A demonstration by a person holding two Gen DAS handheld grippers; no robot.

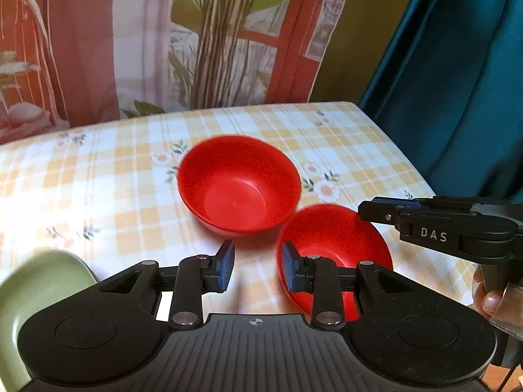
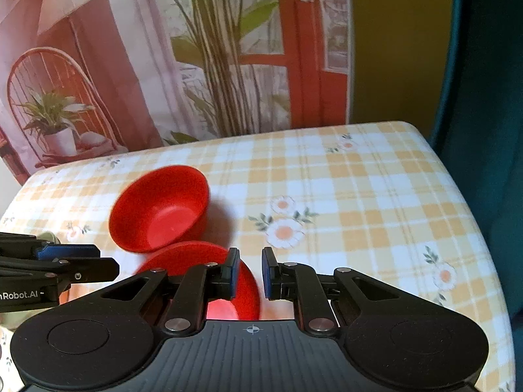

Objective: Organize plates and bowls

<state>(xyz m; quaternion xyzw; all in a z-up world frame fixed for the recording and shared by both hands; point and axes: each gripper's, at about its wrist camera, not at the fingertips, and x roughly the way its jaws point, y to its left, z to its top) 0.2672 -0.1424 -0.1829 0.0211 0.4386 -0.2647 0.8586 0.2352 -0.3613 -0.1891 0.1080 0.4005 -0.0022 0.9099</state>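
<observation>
Checkered tablecloth [image 2: 359,196]: both hand-held grippers gape empty, near red bowl [image 1: 333,245] between.

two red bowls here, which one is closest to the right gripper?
The near red bowl, whose rim sits right at the right gripper, by its left finger. The far red bowl stands farther back on the checked tablecloth.

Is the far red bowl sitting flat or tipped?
Tipped. The far red bowl leans toward the cameras, its opening angled sideways, beside the nearer red bowl.
</observation>
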